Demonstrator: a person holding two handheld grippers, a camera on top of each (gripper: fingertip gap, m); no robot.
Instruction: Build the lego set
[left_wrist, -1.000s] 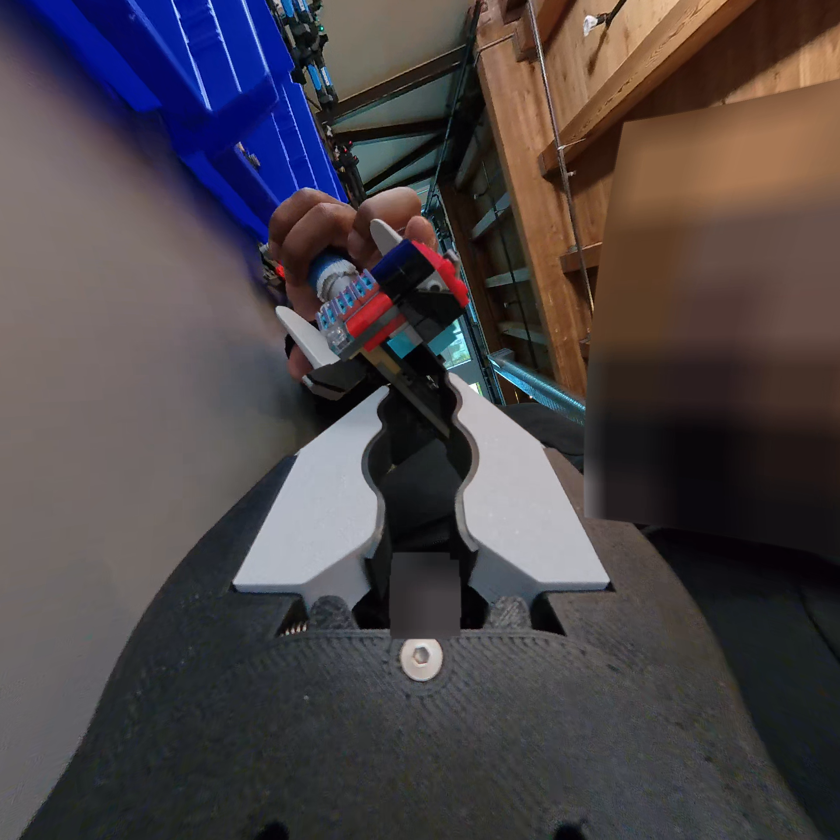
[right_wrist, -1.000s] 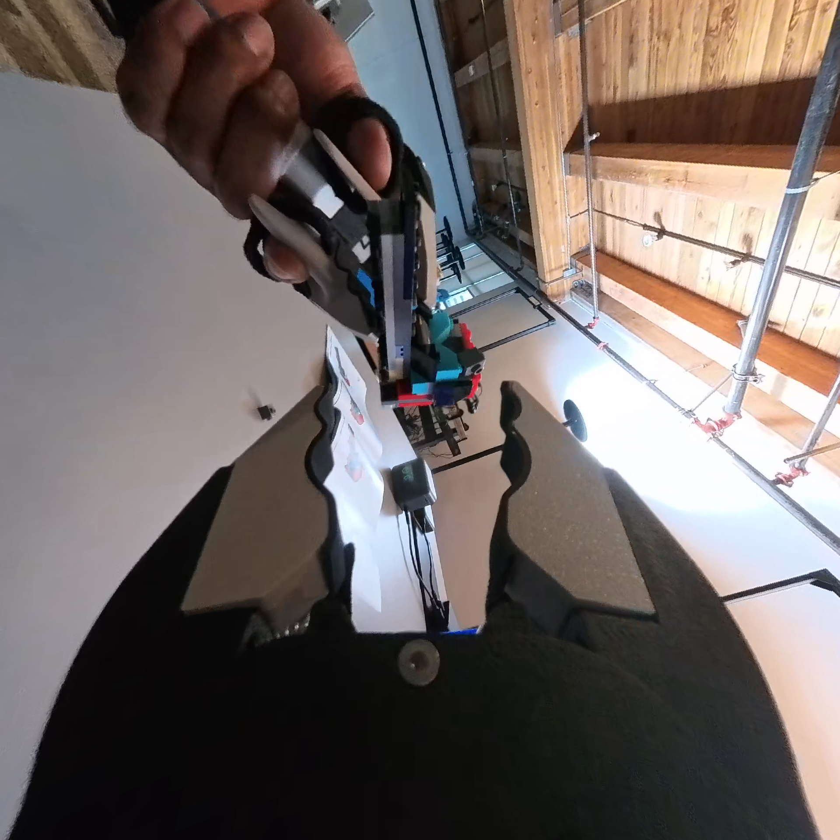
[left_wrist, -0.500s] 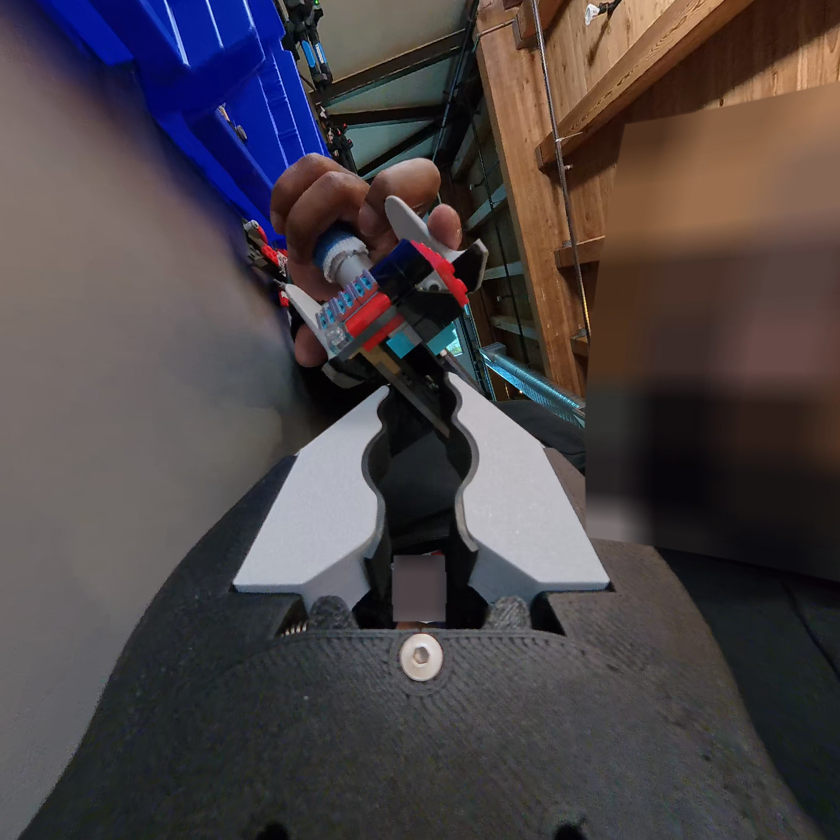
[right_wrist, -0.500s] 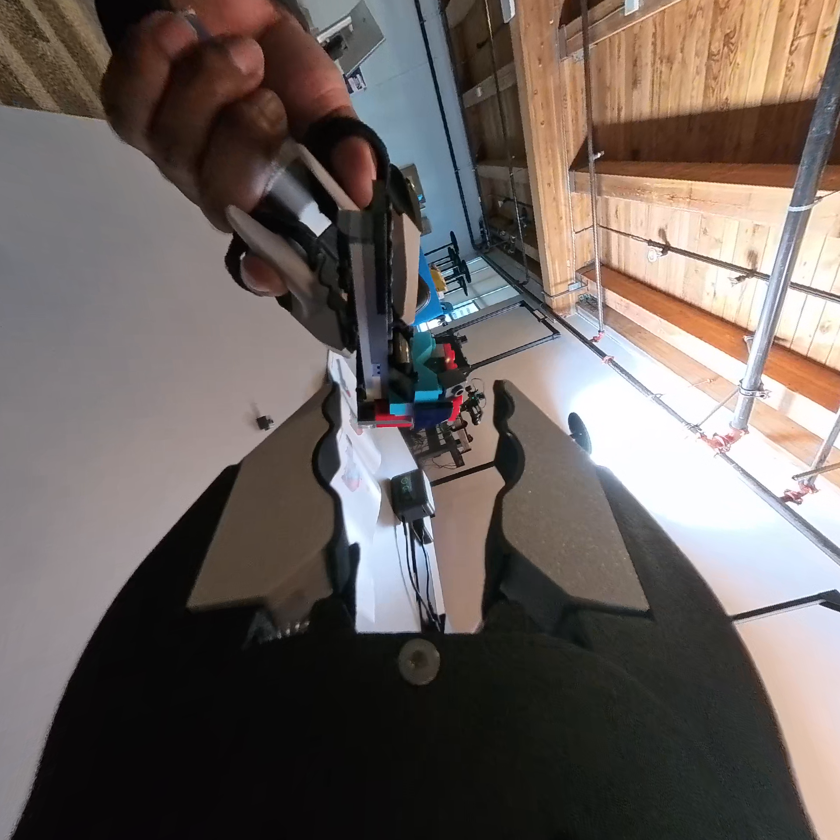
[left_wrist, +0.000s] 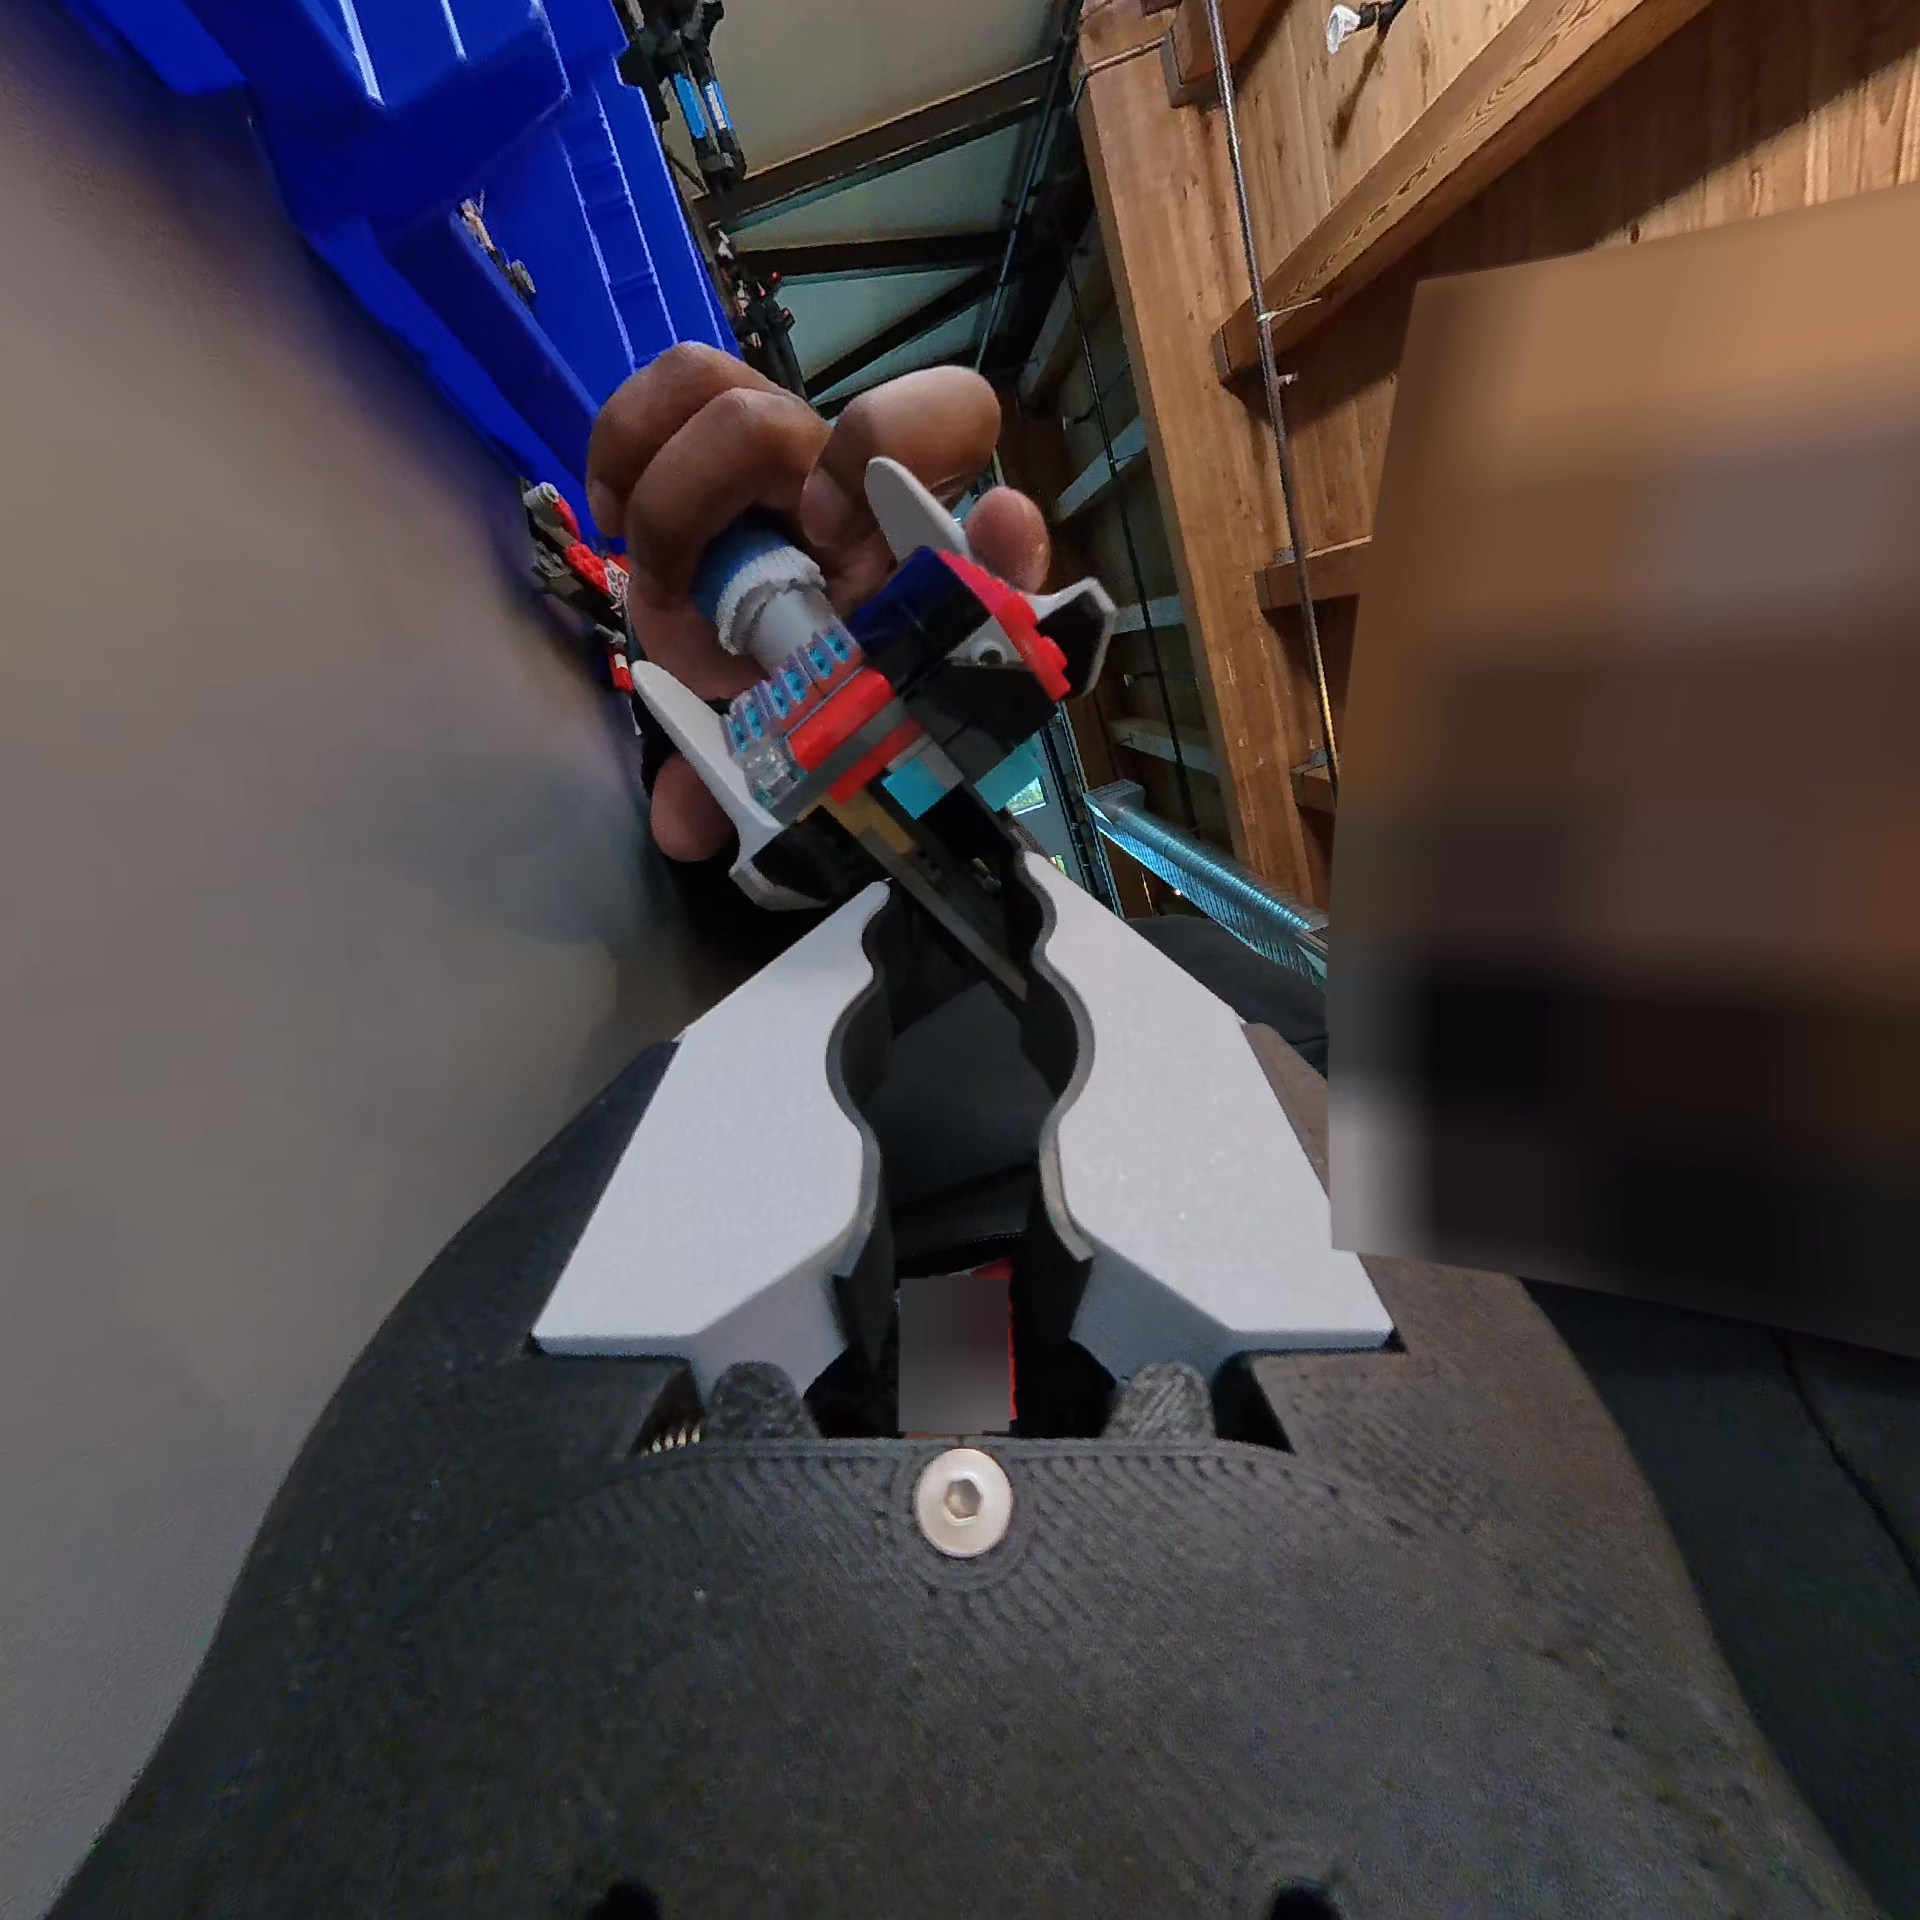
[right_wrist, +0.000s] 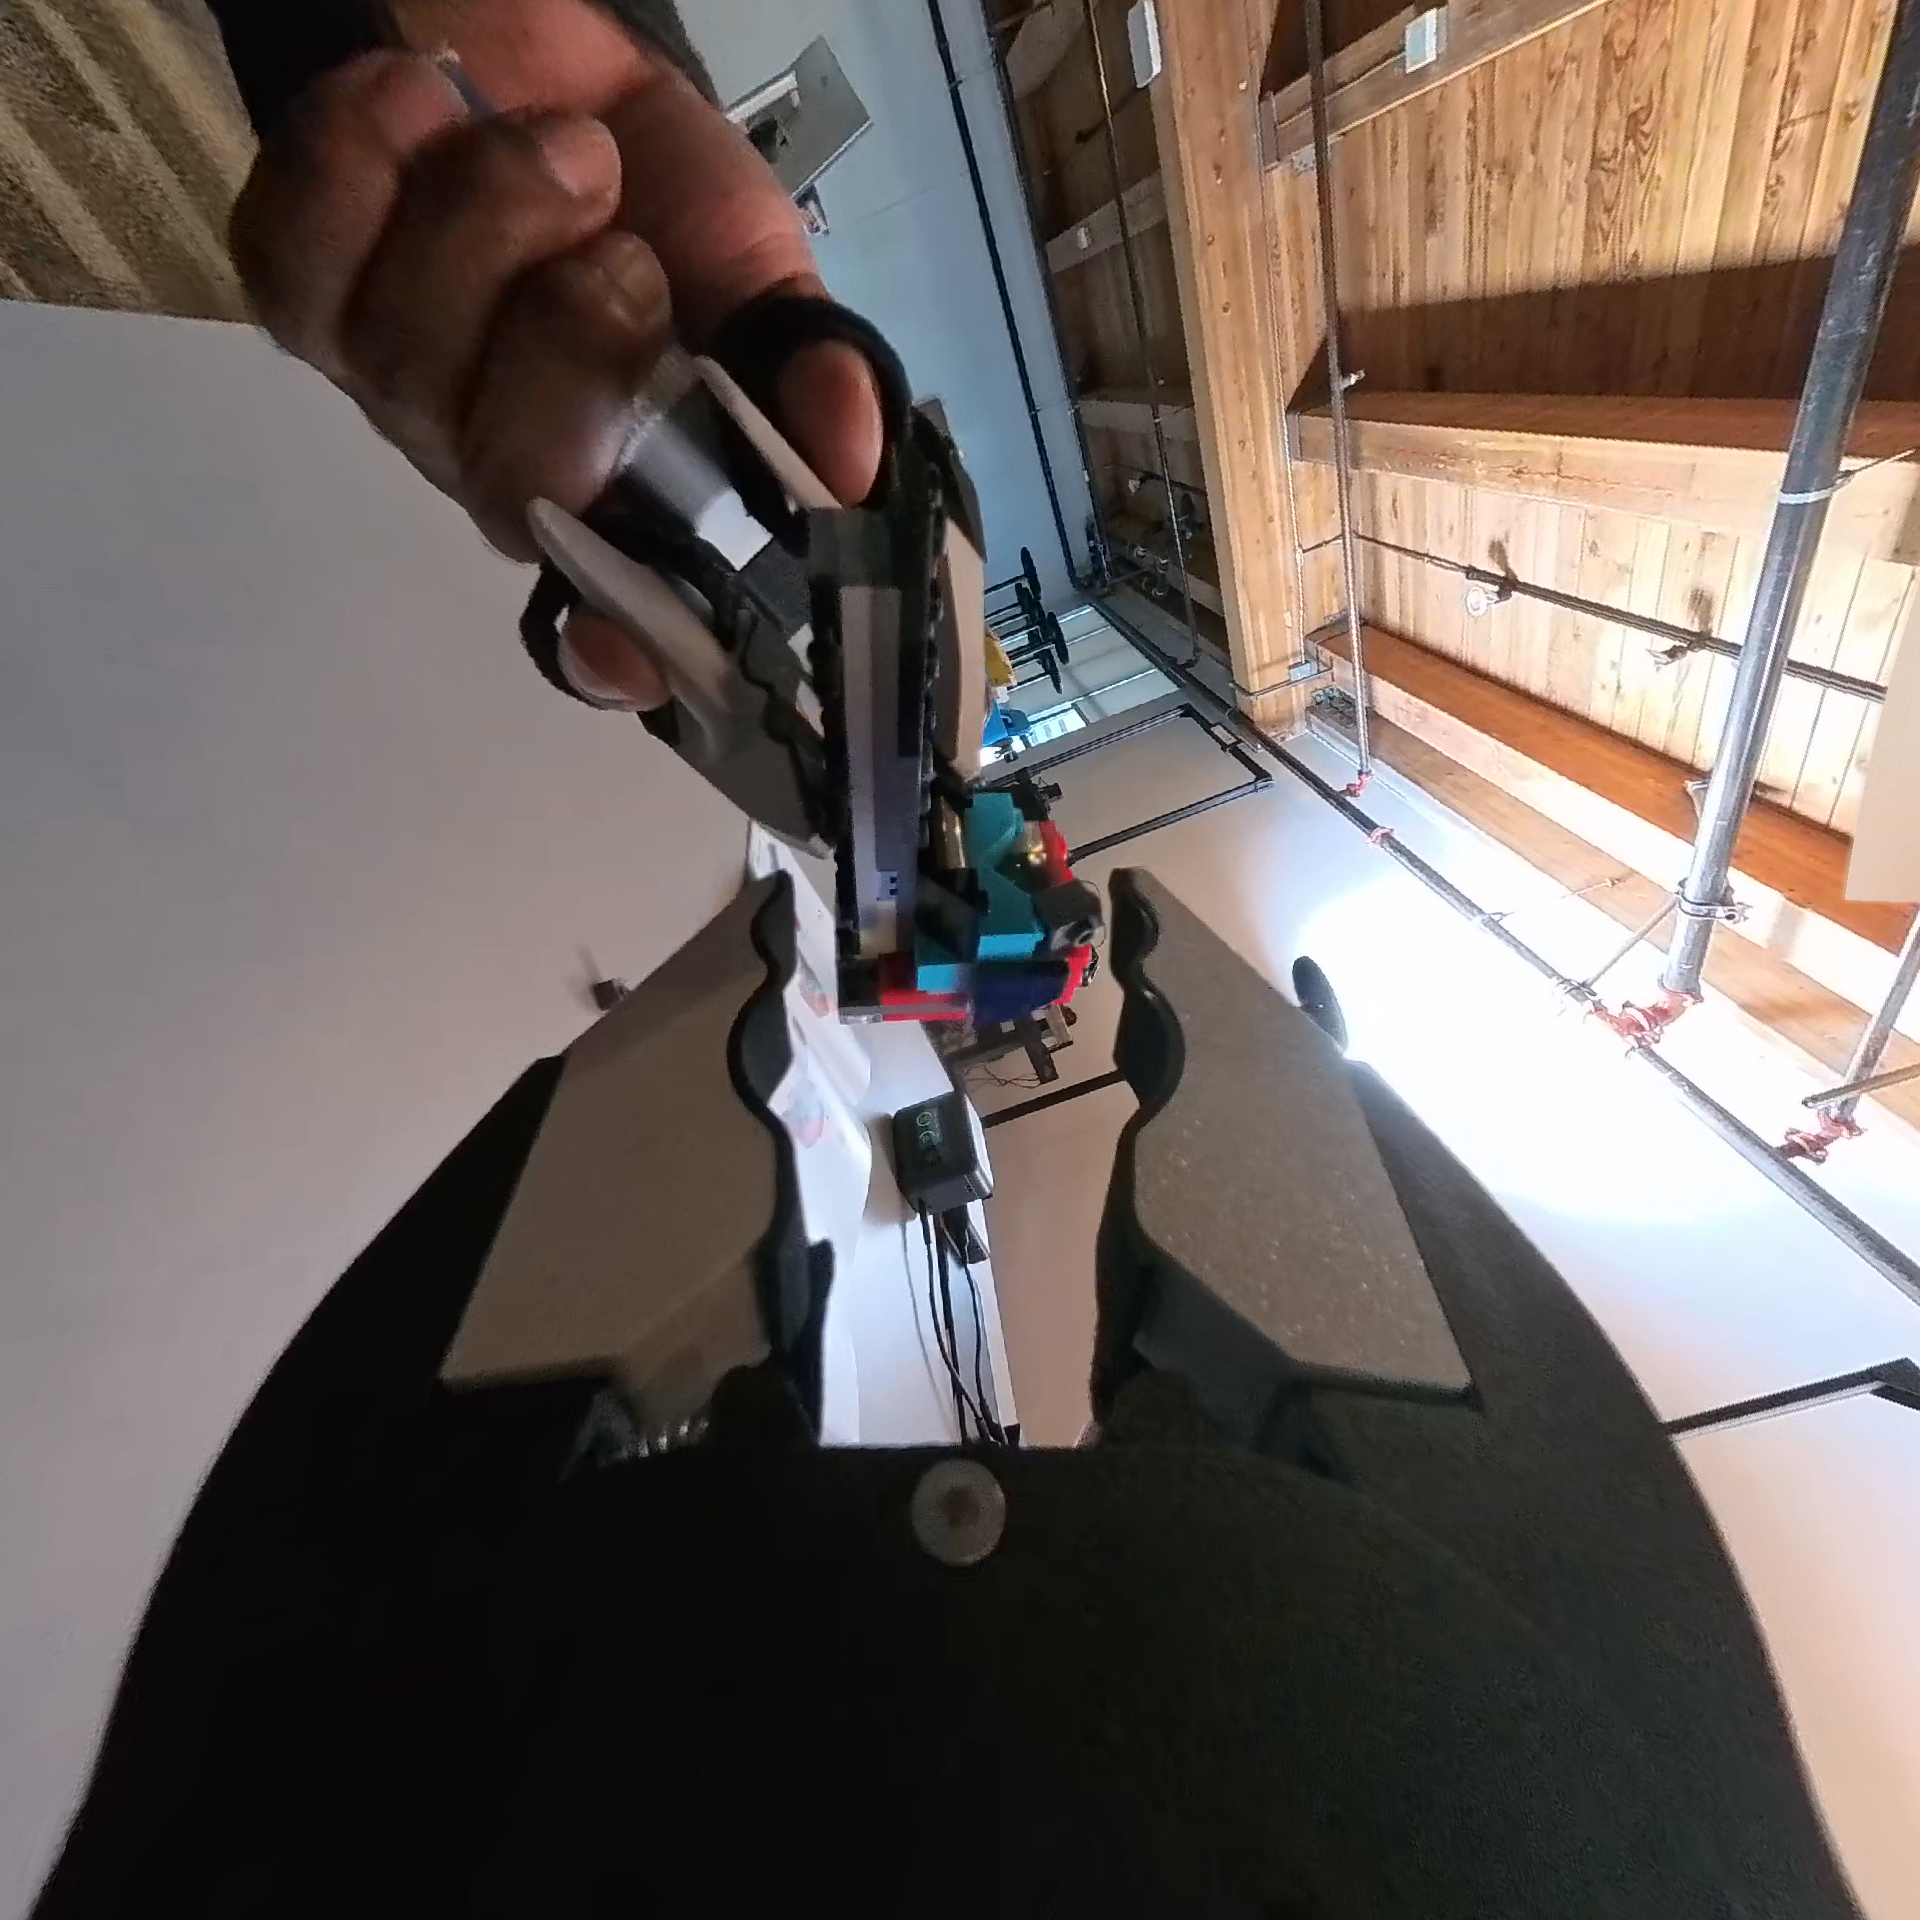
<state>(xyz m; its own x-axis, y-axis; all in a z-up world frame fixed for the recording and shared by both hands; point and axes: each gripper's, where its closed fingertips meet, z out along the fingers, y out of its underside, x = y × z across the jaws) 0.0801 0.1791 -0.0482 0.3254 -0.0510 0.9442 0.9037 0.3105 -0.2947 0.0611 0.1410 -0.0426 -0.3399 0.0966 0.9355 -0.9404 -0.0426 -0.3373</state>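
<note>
1. Lego model (left_wrist: 883, 717) is partly built, with red, blue and black bricks stacked on a grey plate.
2. Our left gripper (left_wrist: 961, 914) clamps that plate at 12 o'clock.
3. Our right gripper (right_wrist: 945, 935) hangs spread wide with nothing in it, the model between its tips.
4. Plenty left, we reckon.

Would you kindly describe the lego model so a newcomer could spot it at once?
In the left wrist view, start at the left gripper with its pale grey fingers; the lego model is clamped at their tips. Its red, dark blue and black bricks set it apart from the grey right gripper behind it.
</note>
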